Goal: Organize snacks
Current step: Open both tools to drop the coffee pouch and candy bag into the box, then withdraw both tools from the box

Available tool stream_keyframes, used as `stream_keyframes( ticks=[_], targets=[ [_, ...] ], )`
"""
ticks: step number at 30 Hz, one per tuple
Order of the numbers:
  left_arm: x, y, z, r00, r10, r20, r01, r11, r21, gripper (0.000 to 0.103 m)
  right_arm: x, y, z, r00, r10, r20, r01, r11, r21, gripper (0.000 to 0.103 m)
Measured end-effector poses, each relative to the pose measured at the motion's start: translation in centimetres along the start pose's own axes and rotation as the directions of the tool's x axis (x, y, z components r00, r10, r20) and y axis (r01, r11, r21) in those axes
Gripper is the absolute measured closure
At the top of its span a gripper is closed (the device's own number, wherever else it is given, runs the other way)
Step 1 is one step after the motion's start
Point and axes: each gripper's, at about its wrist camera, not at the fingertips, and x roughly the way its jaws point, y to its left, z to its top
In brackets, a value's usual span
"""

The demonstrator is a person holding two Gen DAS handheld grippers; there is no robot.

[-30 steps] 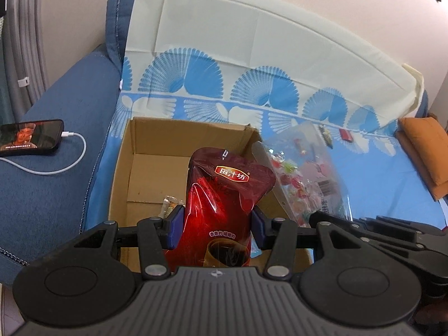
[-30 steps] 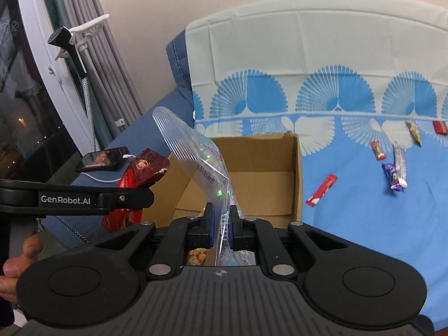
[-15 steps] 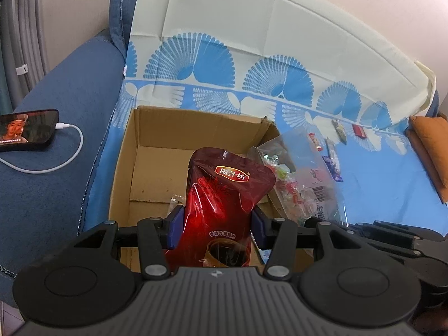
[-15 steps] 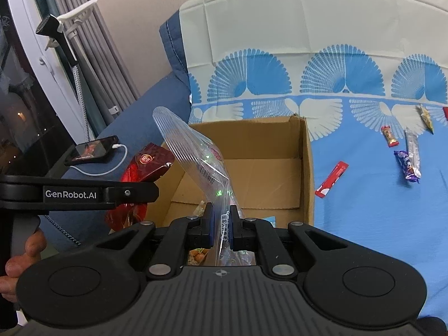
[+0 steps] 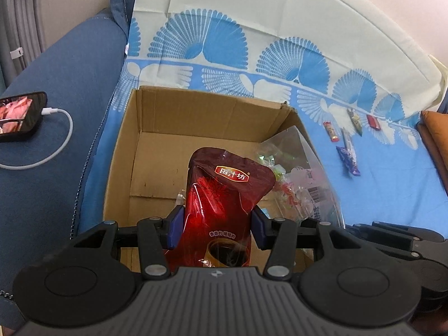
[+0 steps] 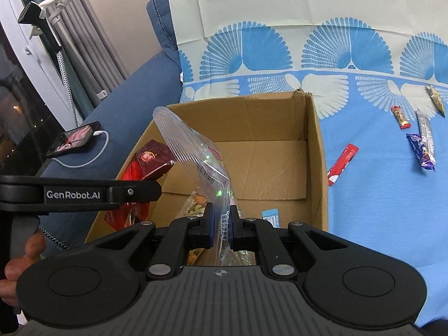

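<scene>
Currently: left gripper [image 5: 217,231] clamped on a glossy dark-red foil snack pouch [image 5: 224,196] with gold-and-red label, blue pads pressing both its sides, pouch upright over the near half of an open brown cardboard box [image 5: 196,117]. Right gripper [image 6: 222,228] pinched tight on a clear plastic bag of mixed wrapped candies [image 6: 196,151], ridged top edge standing up and leaning left, bag hanging at the box's near right side, just beside the pouch. Same red pouch seen from the right wrist at the box's left wall, behind the left gripper's black arm. Inside the box: a small wrapped snack [image 6: 196,204] and a light-blue packet [image 6: 271,216] on the floor near the front. Box sitting on a blue-and-white fan-print sheet [image 6: 378,196] over a blue sofa. Loose on the sheet, right of the box: red stick pack [image 6: 343,163], purple wrapper [image 6: 421,151], silver stick [image 6: 425,130], small red-and-gold bar [image 6: 401,116]. Black phone on white charging cable [image 5: 21,116] on the sofa arm, well left of the box.
</scene>
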Motion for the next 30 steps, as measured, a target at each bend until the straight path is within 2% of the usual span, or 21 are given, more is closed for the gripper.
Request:
stream_keyframes(
  ticks=[8,10,12,13,14,15,17,20,25,30],
  targets=[
    [2.1,0.1,-0.1,0.999,0.033,-0.026,-0.032,0.999,0.018,0.048,1.6,-1.1,-0.1,0.999,-0.03,-0.032,0.031,0.999,0.033,0.093],
    [2.7,0.1,-0.1,0.998,0.047,-0.035,-0.046,0.998,0.032,0.045,1.9,-1.3,-0.1,0.998,-0.036,-0.042,0.038,0.998,0.048,0.091],
    [3.1,0.1,-0.2,0.997,0.061,-0.053,-0.059,0.997,0.045,0.032,2.1,-1.5,-0.1,0.998,-0.041,-0.047,0.044,0.997,0.063,0.078],
    [3.1,0.1,-0.2,0.996,0.061,-0.064,-0.058,0.997,0.045,0.009,2.1,-1.6,-0.1,0.998,-0.043,-0.049,0.047,0.996,0.073,0.065],
    [2.9,0.3,-0.2,0.995,0.074,-0.062,-0.072,0.997,0.033,0.001,2.1,-1.7,0.1,0.998,-0.043,-0.054,0.048,0.994,0.094,0.052],
    [2.4,0.7,-0.3,0.996,0.083,-0.041,-0.082,0.997,0.011,0.0,2.0,-1.8,0.2,0.997,-0.043,-0.064,0.051,0.992,0.116,0.05],
    [1.6,1.1,-0.4,0.997,0.072,-0.027,-0.073,0.997,-0.014,0.0,1.4,-2.1,0.4,0.997,-0.035,-0.07,0.045,0.988,0.147,0.035],
    [0.6,1.3,-1.0,0.995,0.094,-0.032,-0.095,0.995,-0.032,0.0,0.0,-1.6,0.3,0.998,-0.022,-0.064,0.03,0.992,0.122,0.026],
    [-2.5,1.1,-3.2,0.993,0.12,-0.01,-0.12,0.991,-0.058,0.0,-2.7,0.1,-0.7,0.998,-0.01,-0.066,0.015,0.997,0.074,0.022],
    [-5.5,0.3,-5.0,0.991,0.13,0.008,-0.13,0.989,-0.071,0.0,-5.9,1.8,-2.1,0.999,-0.03,-0.011,0.03,1.0,0.008,0.018]
  ],
)
